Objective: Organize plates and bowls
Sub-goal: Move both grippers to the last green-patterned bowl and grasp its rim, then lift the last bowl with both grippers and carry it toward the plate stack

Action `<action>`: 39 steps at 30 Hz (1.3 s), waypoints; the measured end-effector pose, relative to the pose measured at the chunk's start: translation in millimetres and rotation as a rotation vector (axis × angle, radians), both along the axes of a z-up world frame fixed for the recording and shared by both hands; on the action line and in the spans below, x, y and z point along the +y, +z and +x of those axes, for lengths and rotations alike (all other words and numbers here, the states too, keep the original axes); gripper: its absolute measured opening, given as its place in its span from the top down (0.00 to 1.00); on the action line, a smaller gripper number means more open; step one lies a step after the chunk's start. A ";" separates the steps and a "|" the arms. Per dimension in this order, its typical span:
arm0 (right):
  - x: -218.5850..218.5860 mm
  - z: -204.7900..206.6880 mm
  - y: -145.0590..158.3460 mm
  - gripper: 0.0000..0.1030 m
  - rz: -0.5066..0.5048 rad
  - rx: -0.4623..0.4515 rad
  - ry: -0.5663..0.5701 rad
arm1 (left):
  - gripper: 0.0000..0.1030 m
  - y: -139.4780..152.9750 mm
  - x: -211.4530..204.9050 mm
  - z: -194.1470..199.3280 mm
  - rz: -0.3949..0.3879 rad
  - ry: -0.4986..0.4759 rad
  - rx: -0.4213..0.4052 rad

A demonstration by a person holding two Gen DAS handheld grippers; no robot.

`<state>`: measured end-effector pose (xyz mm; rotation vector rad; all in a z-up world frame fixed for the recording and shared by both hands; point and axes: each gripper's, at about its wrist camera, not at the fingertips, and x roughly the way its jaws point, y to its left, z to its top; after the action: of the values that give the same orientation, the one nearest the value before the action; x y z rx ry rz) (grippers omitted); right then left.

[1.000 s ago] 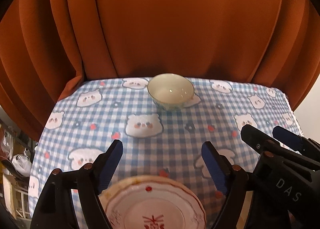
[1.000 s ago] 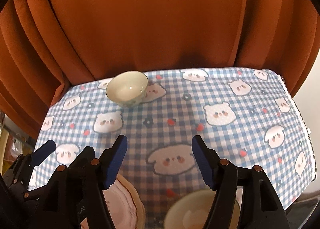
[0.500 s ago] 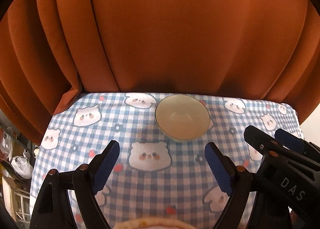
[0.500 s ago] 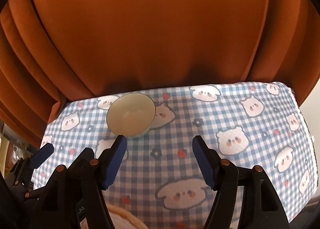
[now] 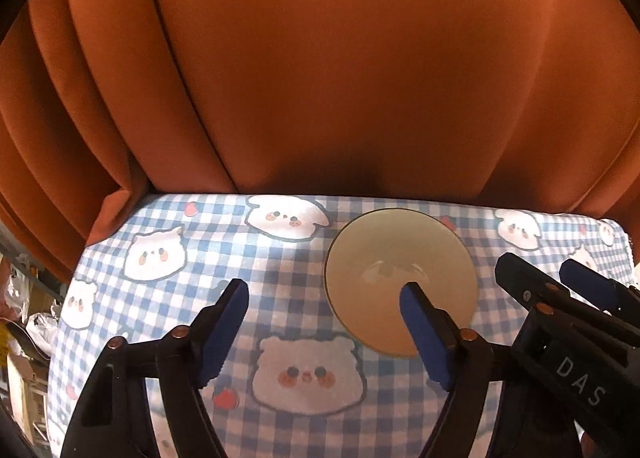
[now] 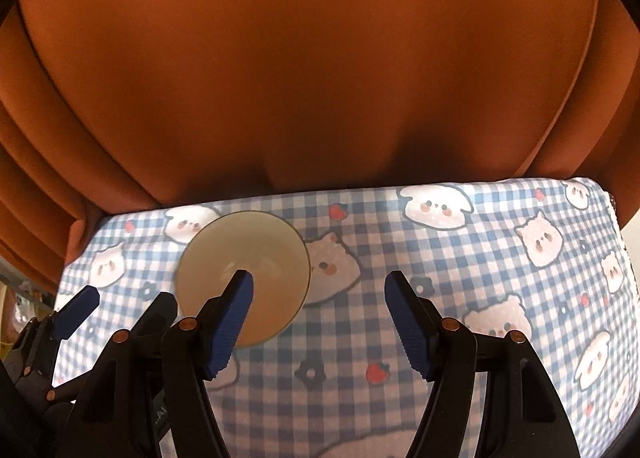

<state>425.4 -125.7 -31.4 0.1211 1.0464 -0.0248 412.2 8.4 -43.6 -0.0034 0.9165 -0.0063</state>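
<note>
Your left gripper was closing a little on nothing; your right gripper stood apart. The bowl sat near the curtain. Bump its rim and it could tip.

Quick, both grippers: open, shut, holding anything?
Left gripper: open, jaws just closing a little, nothing held.
Right gripper: open, nothing held.

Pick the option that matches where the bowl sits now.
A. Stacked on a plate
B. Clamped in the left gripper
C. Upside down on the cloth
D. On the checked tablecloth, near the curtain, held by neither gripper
D: the bowl stands upright on the tablecloth near the orange curtain, with the left gripper and right gripper both open and empty.
</note>
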 end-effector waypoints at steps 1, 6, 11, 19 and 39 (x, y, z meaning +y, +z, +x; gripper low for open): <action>0.0 5.7 -6.7 0.31 0.001 0.008 -0.002 | 0.27 -4.2 -0.5 4.7 0.003 0.013 0.056; 1.5 25.9 -28.2 0.33 0.014 0.025 0.012 | 0.33 -24.9 -2.0 24.0 0.011 0.016 0.074; 5.8 45.6 -50.6 0.47 0.031 0.055 0.033 | 0.43 -43.0 -6.5 36.7 0.020 0.002 0.085; 12.9 63.4 -74.7 0.64 0.043 0.088 0.066 | 0.70 -63.2 -12.8 48.7 0.020 -0.021 0.119; 20.3 58.0 -68.5 0.75 -0.007 0.092 0.089 | 0.77 -52.7 -15.2 39.6 0.019 -0.021 0.130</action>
<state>483.4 -105.4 -99.9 0.0675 1.1430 0.0466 451.8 -6.8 -96.3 0.0240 1.0463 -0.0169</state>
